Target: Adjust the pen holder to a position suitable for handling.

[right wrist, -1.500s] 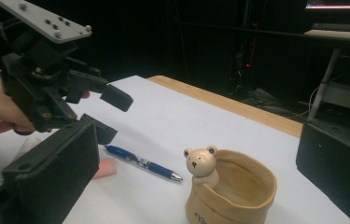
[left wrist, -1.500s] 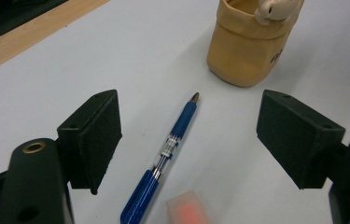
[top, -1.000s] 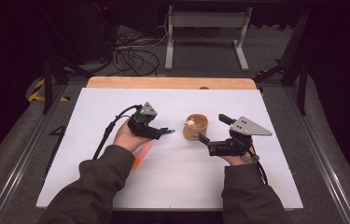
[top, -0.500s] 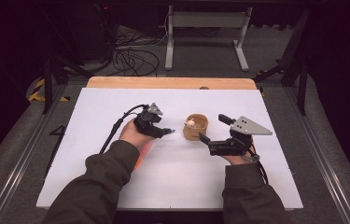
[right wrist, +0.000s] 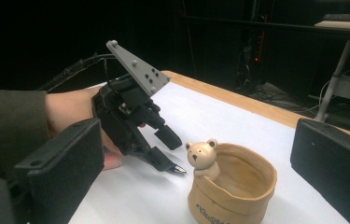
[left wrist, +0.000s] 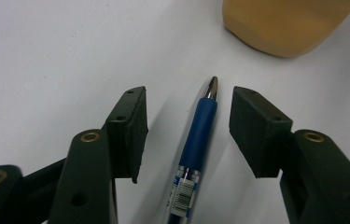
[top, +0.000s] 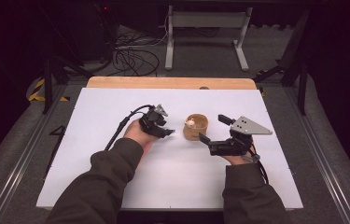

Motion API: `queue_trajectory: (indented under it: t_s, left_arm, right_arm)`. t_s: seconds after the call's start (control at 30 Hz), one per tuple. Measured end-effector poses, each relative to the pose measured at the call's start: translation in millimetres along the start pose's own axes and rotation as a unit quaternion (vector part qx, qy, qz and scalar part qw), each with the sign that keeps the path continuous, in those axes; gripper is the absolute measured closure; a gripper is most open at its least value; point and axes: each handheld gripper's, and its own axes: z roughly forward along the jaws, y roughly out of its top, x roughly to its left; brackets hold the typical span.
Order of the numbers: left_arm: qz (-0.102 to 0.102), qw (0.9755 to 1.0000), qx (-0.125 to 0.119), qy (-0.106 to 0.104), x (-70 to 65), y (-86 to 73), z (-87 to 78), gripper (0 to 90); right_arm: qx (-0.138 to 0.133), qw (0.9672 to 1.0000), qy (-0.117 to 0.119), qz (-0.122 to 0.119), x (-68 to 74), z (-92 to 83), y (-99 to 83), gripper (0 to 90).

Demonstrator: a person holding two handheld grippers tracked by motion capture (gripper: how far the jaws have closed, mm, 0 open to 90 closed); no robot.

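Left gripper [left wrist: 187,121] low over white table [top: 116,107], jaws just been closing, straddling blue pen [left wrist: 196,144], pads not yet touching it; pen flat on table, tip towards tan bear cup [top: 196,127], just short of it; right gripper [top: 213,128] spread wide beside cup, holding nothing, cup between its jaws in right gripper view.

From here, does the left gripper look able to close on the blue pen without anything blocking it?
Probably yes. The left gripper has its jaws astride the blue pen, which lies flat on the white table; the jaws have just been closing, pads not yet touching. The tan cup sits beyond the tip, clear of both jaws.
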Motion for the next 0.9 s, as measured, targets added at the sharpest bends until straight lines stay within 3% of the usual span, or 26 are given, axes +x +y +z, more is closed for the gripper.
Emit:
queue_trajectory:
  t_s: [0.27, 0.53, 0.9]
  left_arm:
    - [0.004, 0.9999, 0.009, -0.002, 2.4, -2.8, 3.7, 54.8]
    - [0.033, 0.9994, 0.01, -0.009, -1.0, -2.7, 3.0, 66.9]
    - [0.047, 0.9987, 0.011, -0.015, -1.1, -4.3, 1.5, 76.8]
  right_arm:
    - [0.003, 1.0, 0.0, -0.001, -0.2, 0.1, -0.2, 4.0]
    - [0.006, 1.0, 0.005, -0.002, 1.2, 1.6, -0.3, 4.3]
    - [0.007, 0.9999, 0.01, -0.002, 1.4, 1.9, -0.3, 4.7]
